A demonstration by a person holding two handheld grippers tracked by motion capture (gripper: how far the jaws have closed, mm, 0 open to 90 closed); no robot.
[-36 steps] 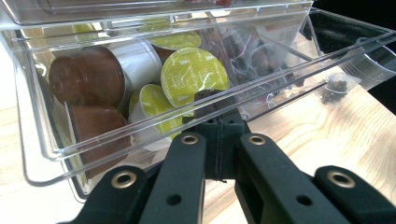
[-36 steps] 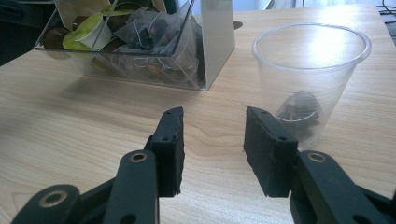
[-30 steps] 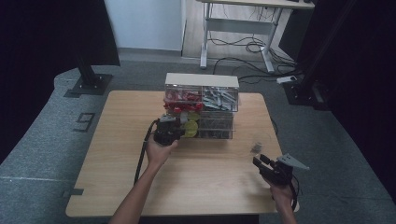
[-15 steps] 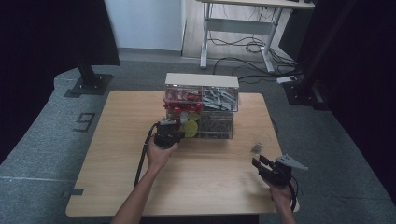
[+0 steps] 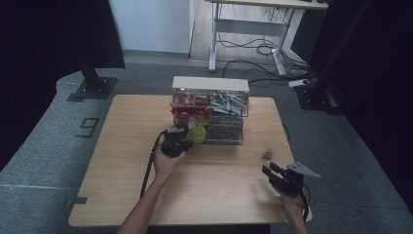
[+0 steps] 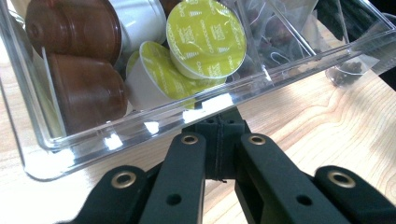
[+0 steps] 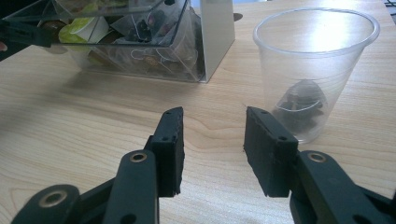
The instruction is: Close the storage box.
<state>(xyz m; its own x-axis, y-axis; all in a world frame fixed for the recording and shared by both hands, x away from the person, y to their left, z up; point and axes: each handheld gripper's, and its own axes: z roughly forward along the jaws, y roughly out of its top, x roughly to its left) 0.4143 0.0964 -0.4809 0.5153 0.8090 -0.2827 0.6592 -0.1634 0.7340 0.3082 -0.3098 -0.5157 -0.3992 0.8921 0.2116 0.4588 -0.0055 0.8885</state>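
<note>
A clear drawer organizer (image 5: 221, 100) stands at the table's far middle; its lower left drawer (image 6: 116, 137) is pulled out. The drawer holds yellow-lidded capsules (image 6: 205, 37), brown capsules (image 6: 84, 88) and tea bags (image 6: 280, 32). My left gripper (image 5: 184, 141) (image 6: 219, 122) is at the drawer's front, jaws pressed together on its clear front lip. My right gripper (image 5: 269, 170) (image 7: 212, 116) rests low over the table near the right front, open, nothing between its pads. Just ahead of it stands a clear plastic cup (image 5: 266, 153) (image 7: 313, 70) with a dark tea bag (image 7: 301, 102) in it.
The organizer's upper drawers hold red capsules (image 5: 187, 102) and grey sachets (image 5: 229, 102). Bare wooden tabletop (image 5: 224, 190) spreads between the two hands. A desk frame with cables (image 5: 253, 44) stands beyond the table.
</note>
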